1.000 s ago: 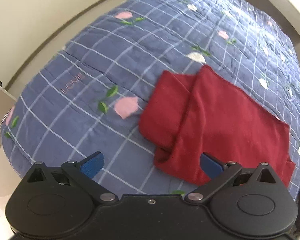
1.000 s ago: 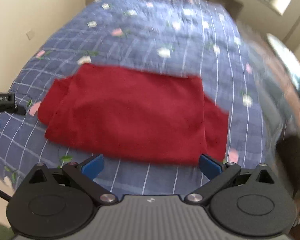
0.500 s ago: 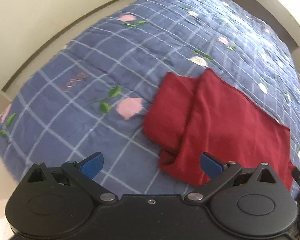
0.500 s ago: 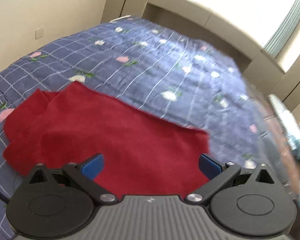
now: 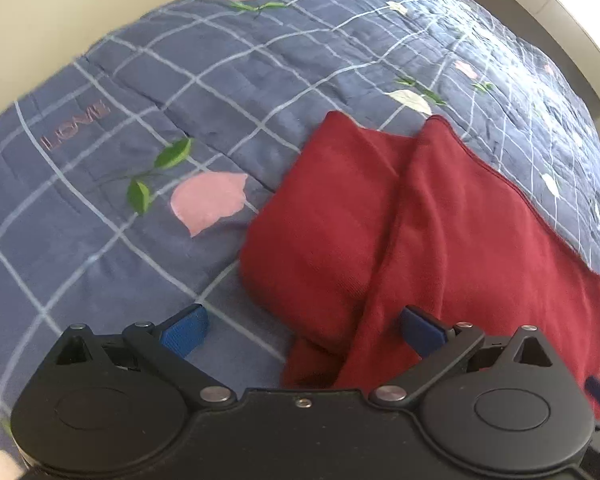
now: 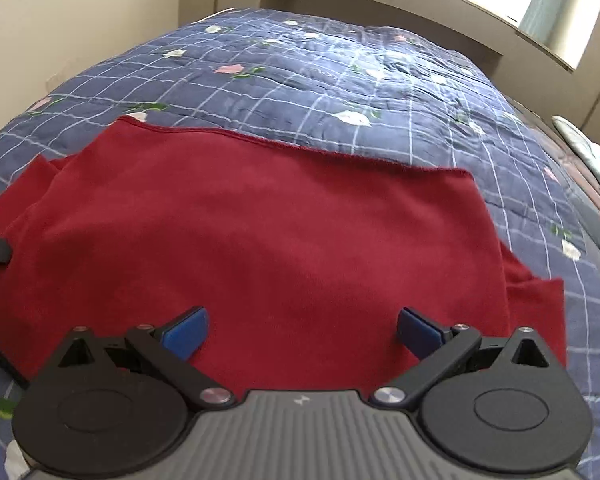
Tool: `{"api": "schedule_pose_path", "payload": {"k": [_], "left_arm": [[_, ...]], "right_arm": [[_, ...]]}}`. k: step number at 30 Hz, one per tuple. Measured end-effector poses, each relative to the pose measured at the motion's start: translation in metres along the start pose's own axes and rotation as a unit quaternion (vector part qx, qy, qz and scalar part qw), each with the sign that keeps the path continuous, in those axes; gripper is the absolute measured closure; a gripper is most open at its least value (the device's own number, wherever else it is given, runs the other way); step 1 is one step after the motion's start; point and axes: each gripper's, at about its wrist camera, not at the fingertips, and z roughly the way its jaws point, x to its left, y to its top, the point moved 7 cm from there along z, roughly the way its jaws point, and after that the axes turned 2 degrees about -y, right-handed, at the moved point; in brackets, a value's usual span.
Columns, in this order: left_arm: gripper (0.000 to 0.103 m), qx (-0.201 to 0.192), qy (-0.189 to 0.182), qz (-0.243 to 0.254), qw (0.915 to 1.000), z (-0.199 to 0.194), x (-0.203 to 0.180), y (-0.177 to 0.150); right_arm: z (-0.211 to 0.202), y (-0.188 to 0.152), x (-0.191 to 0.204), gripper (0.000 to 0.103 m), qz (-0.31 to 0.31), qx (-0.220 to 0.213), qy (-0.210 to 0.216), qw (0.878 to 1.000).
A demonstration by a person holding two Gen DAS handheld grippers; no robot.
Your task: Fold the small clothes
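Red garment lying on blue quilt, both grippers spread wide, holding nothing.
L wrist view: left gripper [image 5: 302,326] hovering at garment's [image 5: 440,240] 7 o'clock corner, quilt [image 5: 140,80] beneath. R wrist view: right gripper [image 6: 302,326] hanging over garment [image 6: 260,220] near edge, 6 o'clock.

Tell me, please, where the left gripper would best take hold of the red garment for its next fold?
Probably at the near-left corner of the red garment, where the folded-over flap ends on the quilt. The open left gripper already faces that corner, so come in low from the bed's near edge and pinch all the layers together.
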Motion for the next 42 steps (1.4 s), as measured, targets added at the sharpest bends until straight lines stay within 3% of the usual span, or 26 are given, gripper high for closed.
{"api": "schedule_pose_path", "payload": {"k": [8, 11, 15, 25, 33, 39, 42], "left_arm": [[0.001, -0.018, -0.044, -0.06, 0.997, 0.0, 0.003, 0.002], [0.001, -0.01, -0.07, -0.059, 0.9957, -0.001, -0.005, 0.001], [0.001, -0.004, -0.063, -0.044, 0.997, 0.005, -0.01, -0.003], [0.003, 0.002, -0.055, -0.038, 0.9978, 0.007, -0.011, -0.004], [0.03, 0.013, -0.074, -0.045, 0.9962, 0.006, -0.012, -0.005], [0.057, 0.012, -0.059, -0.044, 0.9972, 0.006, -0.014, -0.005], [0.077, 0.006, -0.064, -0.038, 0.9972, 0.002, -0.021, -0.006]], "right_arm": [[0.001, -0.02, 0.011, 0.0, -0.023, -0.048, -0.029, 0.998], [0.001, -0.027, 0.011, 0.0, -0.012, -0.066, -0.034, 0.997], [0.002, -0.036, 0.004, 0.0, 0.041, -0.082, -0.016, 0.996], [0.001, -0.039, 0.0, 0.0, 0.052, -0.094, -0.005, 0.994], [0.002, -0.039, -0.001, 0.0, 0.054, -0.095, -0.001, 0.994], [0.002, -0.039, -0.002, 0.0, 0.055, -0.097, 0.001, 0.994], [0.002, -0.04, -0.003, 0.0, 0.058, -0.098, 0.004, 0.994]]}}
